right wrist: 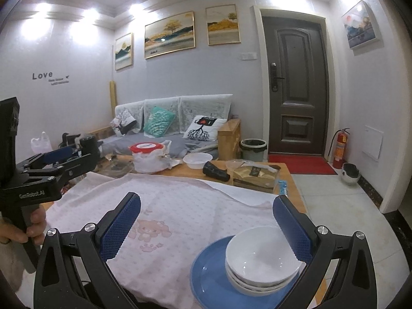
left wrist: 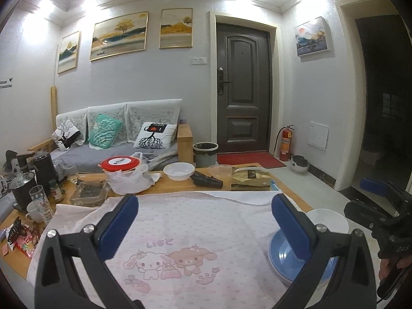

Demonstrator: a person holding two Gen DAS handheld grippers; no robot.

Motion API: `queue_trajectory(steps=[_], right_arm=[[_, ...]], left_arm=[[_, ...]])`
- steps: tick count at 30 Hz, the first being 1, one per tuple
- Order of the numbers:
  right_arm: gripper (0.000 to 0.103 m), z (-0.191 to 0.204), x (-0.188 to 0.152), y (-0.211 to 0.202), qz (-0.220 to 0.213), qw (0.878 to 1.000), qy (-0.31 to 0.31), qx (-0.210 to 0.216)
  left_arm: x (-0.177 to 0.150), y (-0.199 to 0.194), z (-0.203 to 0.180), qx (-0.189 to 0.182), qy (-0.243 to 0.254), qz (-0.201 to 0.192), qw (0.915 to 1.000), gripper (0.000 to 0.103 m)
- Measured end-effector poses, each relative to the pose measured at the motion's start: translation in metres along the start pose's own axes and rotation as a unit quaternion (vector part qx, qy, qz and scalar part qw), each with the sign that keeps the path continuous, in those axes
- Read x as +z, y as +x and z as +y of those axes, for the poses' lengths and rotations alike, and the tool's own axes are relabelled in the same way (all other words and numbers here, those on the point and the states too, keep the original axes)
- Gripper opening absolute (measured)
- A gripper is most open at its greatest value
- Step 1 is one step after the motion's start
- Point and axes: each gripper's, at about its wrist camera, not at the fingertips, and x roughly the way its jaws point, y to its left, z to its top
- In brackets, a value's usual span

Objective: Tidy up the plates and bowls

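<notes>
Your left gripper (left wrist: 204,221) is spread wide and holds nothing above the pink bunny-print cloth (left wrist: 180,231). Your right gripper (right wrist: 207,221) is equally wide and empty, its right pad just above the rim of the stacked white bowls (right wrist: 260,257). Those bowls sit nested on the blue plate (right wrist: 208,273) at 5 o'clock in the right wrist view, on the cloth near the table's corner; from the left wrist the same stack lies at 4 o'clock, partly behind the pad.

Beyond the cloth, at 12 o'clock, the wooden table (right wrist: 195,171) is crowded: a white disposable bowl (left wrist: 179,171), a black pouch (left wrist: 207,180), a gold-brown tissue pack (left wrist: 251,179), a red-lidded tub in a plastic bag (left wrist: 123,172) and a glass ashtray (left wrist: 88,193). At 9 o'clock stand a black kettle (left wrist: 43,170), glasses and snack wrappers.

Behind the table are a grey sofa (left wrist: 108,152) with cushions, a bin (left wrist: 205,153), a dark door (left wrist: 243,87), a red doormat (left wrist: 249,159) and a fire extinguisher (left wrist: 285,143)
</notes>
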Motion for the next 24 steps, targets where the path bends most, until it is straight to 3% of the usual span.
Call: queue_trajectory(steps=[24], right_arm=[[0.102, 0.0013, -0.0002, 0.0011, 0.000, 1.000, -0.001, 0.000]], left_arm=[[-0.0002, 0.0032, 0.0078, 0.008, 0.002, 0.000, 1.0000, 0.103]])
